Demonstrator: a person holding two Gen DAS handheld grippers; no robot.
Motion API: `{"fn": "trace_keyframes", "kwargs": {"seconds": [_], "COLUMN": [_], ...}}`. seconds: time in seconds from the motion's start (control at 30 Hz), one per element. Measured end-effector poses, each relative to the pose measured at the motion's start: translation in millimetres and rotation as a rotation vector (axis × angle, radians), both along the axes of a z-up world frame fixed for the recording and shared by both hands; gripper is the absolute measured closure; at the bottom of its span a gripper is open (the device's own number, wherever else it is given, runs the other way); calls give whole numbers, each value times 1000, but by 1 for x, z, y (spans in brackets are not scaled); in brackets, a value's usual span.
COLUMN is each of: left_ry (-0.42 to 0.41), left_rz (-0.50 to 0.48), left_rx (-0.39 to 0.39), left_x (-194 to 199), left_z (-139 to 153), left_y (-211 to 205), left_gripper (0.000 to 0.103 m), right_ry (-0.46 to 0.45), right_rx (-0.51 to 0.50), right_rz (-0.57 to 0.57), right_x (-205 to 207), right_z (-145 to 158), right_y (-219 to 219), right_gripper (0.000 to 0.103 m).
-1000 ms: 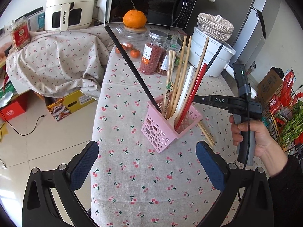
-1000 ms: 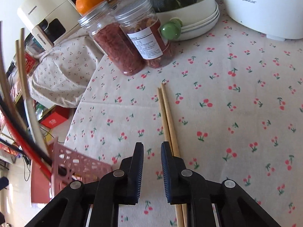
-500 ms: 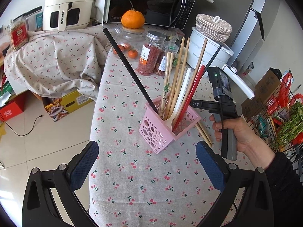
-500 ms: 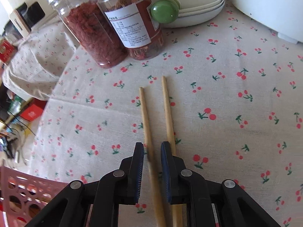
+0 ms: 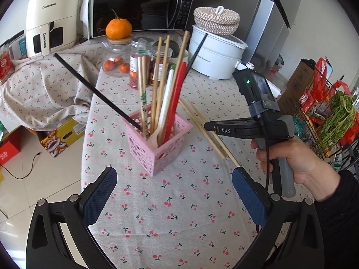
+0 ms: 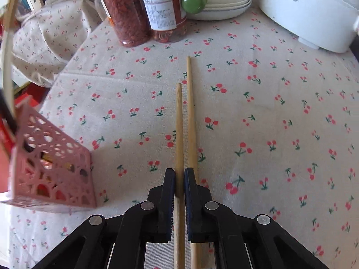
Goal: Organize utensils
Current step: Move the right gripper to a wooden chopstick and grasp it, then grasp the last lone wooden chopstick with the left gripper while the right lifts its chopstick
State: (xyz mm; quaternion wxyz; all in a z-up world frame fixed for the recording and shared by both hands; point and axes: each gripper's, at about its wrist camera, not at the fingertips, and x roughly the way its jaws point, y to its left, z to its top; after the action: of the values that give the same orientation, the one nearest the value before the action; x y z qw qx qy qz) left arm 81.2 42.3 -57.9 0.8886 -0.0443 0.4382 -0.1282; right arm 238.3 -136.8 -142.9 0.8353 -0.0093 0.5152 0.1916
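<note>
While right gripper [image 6: 179, 179] pinches one chopstick [image 6: 179, 123], left gripper [image 5: 174, 190] gapes wide

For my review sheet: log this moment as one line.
right gripper: shut on one wooden chopstick | second chopstick: on table | left gripper: open, idle | pink basket: upright, utensils inside

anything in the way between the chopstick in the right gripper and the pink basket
Nothing visible on the cloth between them. The right gripper is shut on one wooden chopstick; the pink basket sits to its left, already crowded with upright utensils, leaving little free room at its mouth.
</note>
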Motion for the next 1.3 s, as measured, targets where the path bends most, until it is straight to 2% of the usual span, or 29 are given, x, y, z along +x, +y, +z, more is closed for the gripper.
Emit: {"fn": "trace_keyframes", "kwargs": {"seconds": [0.17,0.27,0.33,0.5,0.7,0.73,0.8,0.87,0.93,1.07,1.2,1.3], "left_ry": [-9,-3,0,41,38,43,58,75,99,186,239,291], "left_rz": [-45,-56,-48,-3,116,134,161,196,248,319,323,323], "left_rx": [42,63,66,42,110,114,126,146,164,178,195,178], "left_x": [-1,4,9,29,72,84,111,137,159,199,222,231], "left_z": [0,-3,-6,-13,-31,-36,-48,-60,-72,-97,-112,-121], "left_y": [-39,-64,-80,-115,-157,-162,-169,-173,-169,-153,-141,-132], "left_gripper": [0,0,0,0,3,5,21,33,40,65,75,84], "right_ry": [-64,-109,-128,-95,-66,-64,-69,-73,-76,-76,-76,-75], "right_rx": [40,37,54,97,85,88,96,112,127,154,168,170], "right_rz": [-67,-107,-137,-230,-294,-304,-319,-328,-331,-325,-313,-302], "right_x": [-36,-57,-69,-81,-82,-81,-79,-77,-74,-68,-63,-60], "right_z": [45,62,64,58,46,44,44,43,44,44,43,42], "right_y": [-37,-62,-82,-133,-175,-180,-190,-196,-200,-204,-201,-198], "right_gripper": [98,98,98,98,98,98,98,98,98,98,98,98]}}
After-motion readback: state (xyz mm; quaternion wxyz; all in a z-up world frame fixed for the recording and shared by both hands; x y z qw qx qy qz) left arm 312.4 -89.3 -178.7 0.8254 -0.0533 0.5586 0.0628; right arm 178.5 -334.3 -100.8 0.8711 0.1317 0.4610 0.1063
